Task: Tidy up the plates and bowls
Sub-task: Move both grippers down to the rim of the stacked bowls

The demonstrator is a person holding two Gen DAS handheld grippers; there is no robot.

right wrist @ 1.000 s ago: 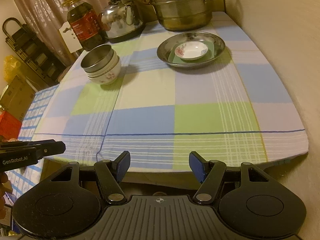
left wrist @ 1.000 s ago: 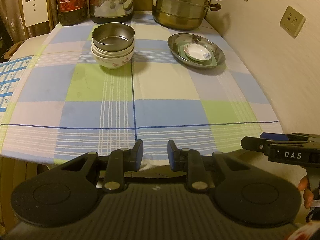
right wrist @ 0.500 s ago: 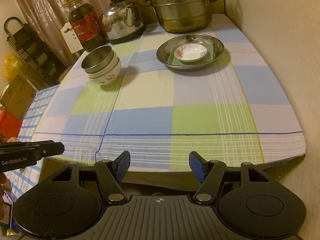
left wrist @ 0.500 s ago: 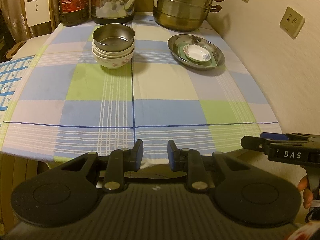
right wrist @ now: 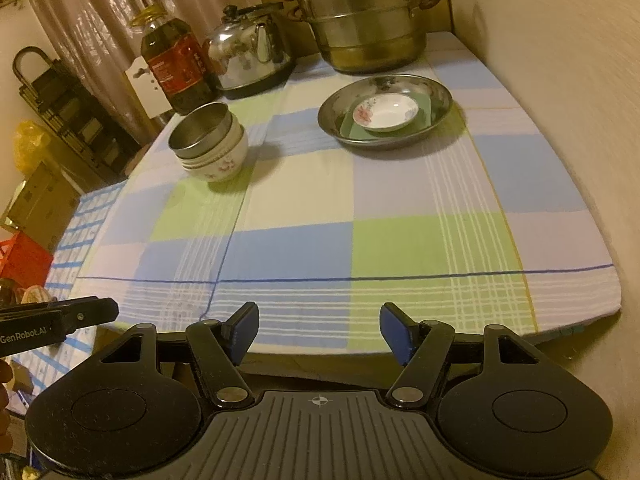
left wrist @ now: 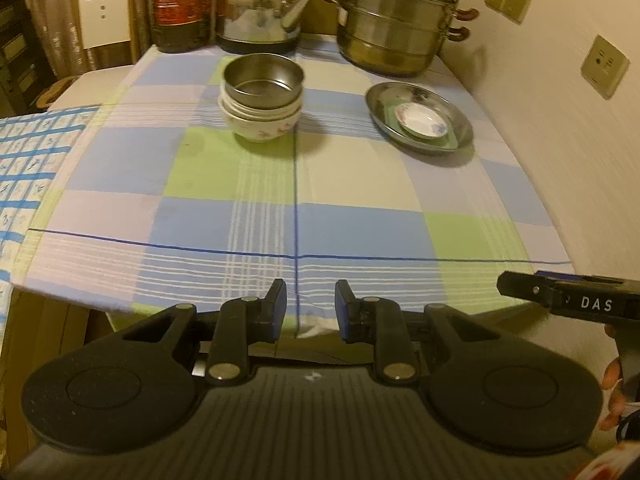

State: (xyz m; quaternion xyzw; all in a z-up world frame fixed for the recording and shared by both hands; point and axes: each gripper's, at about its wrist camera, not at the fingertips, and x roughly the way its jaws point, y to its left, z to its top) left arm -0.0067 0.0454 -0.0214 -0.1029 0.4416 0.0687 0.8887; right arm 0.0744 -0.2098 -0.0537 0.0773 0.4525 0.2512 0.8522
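A stack of bowls point(left wrist: 261, 100) point(right wrist: 210, 142), a steel one on top of white floral ones, stands at the table's far left. A steel dish point(left wrist: 420, 118) point(right wrist: 386, 114) at the far right holds a green square plate and a small white floral saucer point(left wrist: 421, 120) point(right wrist: 385, 112). My left gripper point(left wrist: 310, 308) hangs at the table's near edge, jaws a little apart and empty. My right gripper point(right wrist: 319, 334) is open and empty, also at the near edge. Both are far from the dishes.
A steel steamer pot point(left wrist: 394, 16) point(right wrist: 366, 12), a kettle point(left wrist: 260, 6) point(right wrist: 250, 54) and an oil bottle point(left wrist: 180, 0) point(right wrist: 174, 68) stand along the back. The wall runs along the right side. A checked cloth point(left wrist: 296, 200) covers the table.
Both grippers have moved slightly, so the view has shifted a little. The dishes have not moved and the jaws are unchanged.
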